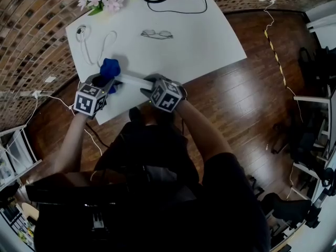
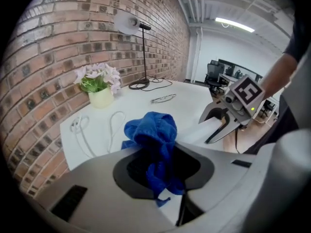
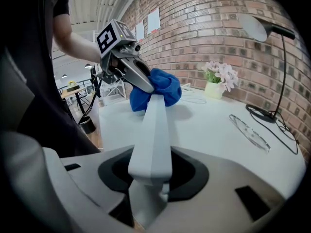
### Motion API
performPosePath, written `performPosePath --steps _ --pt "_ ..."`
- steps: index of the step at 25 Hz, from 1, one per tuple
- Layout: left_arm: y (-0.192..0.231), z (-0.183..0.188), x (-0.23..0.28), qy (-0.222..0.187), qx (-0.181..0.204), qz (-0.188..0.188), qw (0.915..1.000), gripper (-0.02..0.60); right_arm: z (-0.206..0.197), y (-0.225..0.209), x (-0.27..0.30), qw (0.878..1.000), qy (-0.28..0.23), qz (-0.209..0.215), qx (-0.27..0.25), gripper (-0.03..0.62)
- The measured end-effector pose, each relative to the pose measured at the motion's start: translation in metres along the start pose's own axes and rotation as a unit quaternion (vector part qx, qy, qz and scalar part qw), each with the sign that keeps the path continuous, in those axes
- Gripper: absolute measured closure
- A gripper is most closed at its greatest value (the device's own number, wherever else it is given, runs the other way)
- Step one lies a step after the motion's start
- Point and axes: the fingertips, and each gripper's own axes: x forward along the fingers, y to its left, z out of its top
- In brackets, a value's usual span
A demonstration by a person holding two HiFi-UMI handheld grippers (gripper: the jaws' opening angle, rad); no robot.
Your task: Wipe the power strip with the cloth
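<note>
Left gripper (image 1: 105, 84), head view, holds the blue cloth (image 1: 110, 67) over the white table (image 1: 210, 41). Left gripper view: jaws pinch the cloth, right gripper (image 2: 206, 130) to its right. Right gripper view: jaws clamp the power strip (image 3: 153, 140) (long axis pointing away), far end against the cloth.

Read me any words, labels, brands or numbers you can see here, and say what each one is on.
No readable text anywhere.
Left marker cube and right marker cube: black-and-white square patterns only, no letters or numbers.
White sheets on the brick wall: too small and blurred to read.
</note>
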Motion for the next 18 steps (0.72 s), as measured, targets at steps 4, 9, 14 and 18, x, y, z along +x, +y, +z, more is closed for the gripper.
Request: performPosePath --steps 4,9,14,18 --pt "-0.030 0.011 0.011 0.004 0.007 -0.024 0.9997 0.479 0.000 0.000 -0.001 1.000 -0.001 0.000 -0.002 0.431" --pt "-0.069 0.024 0.021 0.012 -0.014 -0.063 0.9978 0.479 -0.001 0.001 -0.001 1.000 -0.005 -0.003 -0.010 0.431" --pt "-0.101 0.033 0.029 0.015 -0.037 -0.081 0.9959 0.479 -0.001 0.001 0.000 1.000 -0.008 0.000 -0.017 0.430" --pt "-0.108 0.035 0.033 0.028 -0.037 -0.068 0.9966 0.479 -0.002 0.001 0.000 1.000 -0.009 0.002 -0.022 0.430"
